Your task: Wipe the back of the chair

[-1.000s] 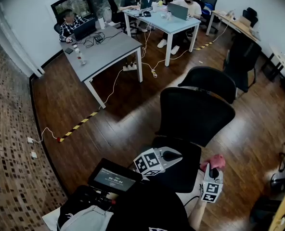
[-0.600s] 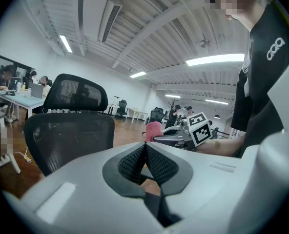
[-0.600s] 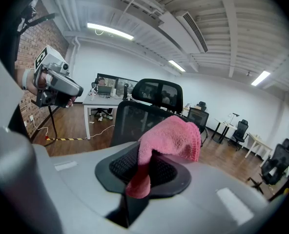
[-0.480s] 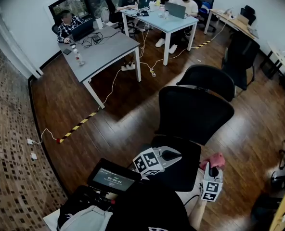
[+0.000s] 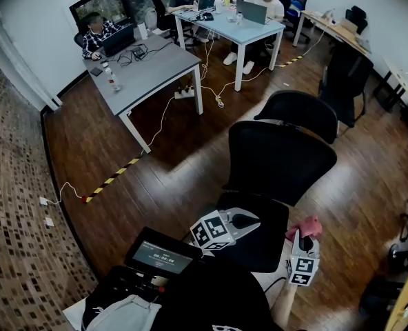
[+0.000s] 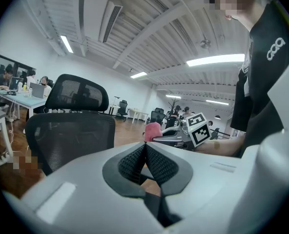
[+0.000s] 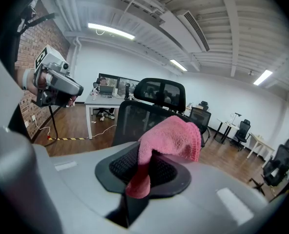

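In the head view the black mesh chair back (image 5: pixel 280 161) stands upright straight ahead of me, front face toward me across the seat (image 5: pixel 256 243), with a second chair (image 5: pixel 297 114) just behind it. My left gripper (image 5: pixel 247 221) hangs over the seat. My right gripper (image 5: pixel 304 245) sits by the seat's right edge with the pink cloth (image 5: pixel 307 227) bunched at its tip, and neither gripper touches the chair back. A small screen (image 5: pixel 164 256) near my body shows a row of digits too small for me to read with confidence. In the left gripper view the jaws are pressed together with nothing between them, and the chair back and its headrest (image 6: pixel 81 92) stand off to the left. White letters on the black shirt (image 6: pixel 275 48) look like "coa", though the lens curve leaves me unsure. In the right gripper view the jaws are clamped on the pink cloth, one tail hanging down between the pads and the bulk flopped over the top, with the chair back rising close behind it. I judge the step in hand is carrying the cloth up to the mesh. To do it well I'd lay the fat folded part flat against the top edge and work down in overlapping strokes. I'd press lightly, since mesh gives and the chair may swivel, and the left gripper could steady the frame. The marker cubes carry only square patterns, no words.
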{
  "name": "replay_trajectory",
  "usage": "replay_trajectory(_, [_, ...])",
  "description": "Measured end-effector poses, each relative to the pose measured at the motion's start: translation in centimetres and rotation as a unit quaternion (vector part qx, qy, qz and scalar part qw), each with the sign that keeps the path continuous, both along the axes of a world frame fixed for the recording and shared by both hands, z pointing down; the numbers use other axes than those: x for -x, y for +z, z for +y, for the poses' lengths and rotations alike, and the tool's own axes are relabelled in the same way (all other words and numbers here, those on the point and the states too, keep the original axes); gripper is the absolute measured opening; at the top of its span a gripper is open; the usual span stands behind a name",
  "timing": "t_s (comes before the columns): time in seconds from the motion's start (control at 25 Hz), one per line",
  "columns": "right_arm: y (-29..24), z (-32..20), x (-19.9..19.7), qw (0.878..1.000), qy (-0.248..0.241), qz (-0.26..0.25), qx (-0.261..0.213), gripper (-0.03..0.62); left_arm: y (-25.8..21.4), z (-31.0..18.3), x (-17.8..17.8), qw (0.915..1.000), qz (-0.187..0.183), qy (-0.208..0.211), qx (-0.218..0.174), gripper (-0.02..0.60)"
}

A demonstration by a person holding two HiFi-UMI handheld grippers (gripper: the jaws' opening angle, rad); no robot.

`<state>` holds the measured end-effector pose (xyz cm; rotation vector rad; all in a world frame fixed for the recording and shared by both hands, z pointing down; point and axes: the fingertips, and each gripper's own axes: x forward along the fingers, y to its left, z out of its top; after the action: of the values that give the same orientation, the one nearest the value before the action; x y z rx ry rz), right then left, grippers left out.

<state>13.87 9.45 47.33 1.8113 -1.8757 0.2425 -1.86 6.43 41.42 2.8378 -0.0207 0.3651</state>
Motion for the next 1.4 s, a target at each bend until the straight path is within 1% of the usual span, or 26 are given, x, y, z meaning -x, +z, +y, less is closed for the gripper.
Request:
replay_trajectory(0.2, [0.0,-2.4,0.9,1.0,-0.03,0.006,0.001,0.044,0.4,-0.2,1.0,0.9999,-0.001,-0.014,0.006,-0.025])
replay_trajectory(0.44, [-0.9,-7.5,3.4,0.996,-0.085,0.022,-0.006,0.044,0.5,-0.6,3.3,0.9992,0.001,-0.037,0.017,-0.025])
replay_trajectory(0.68, [-0.2,-14.2,7.3,0.989,-0.148,0.029,-0.002,0.044,1.0,-2.0,5.9,0.9972,0.002,-0.069,0.027,-0.025])
replay_trajectory(0.96, [1.0,-22.3,12.9,0.976,-0.214,0.032,0.005,0.044,1.2,-4.4,9.3,0.9937,-0.001,-0.106,0.034,-0.025])
replay_trajectory(1.2, [3.1,-28.9,17.8,0.966,-0.256,0.032,0.021,0.044,1.8,-5.7,11.3,0.9918,-0.009,-0.123,0.035,-0.025])
replay_trajectory(1.4, [6.0,-33.3,20.6,0.959,-0.278,0.022,0.048,0.044,2.6,-7.2,11.7,0.9908,-0.016,-0.129,0.039,-0.025])
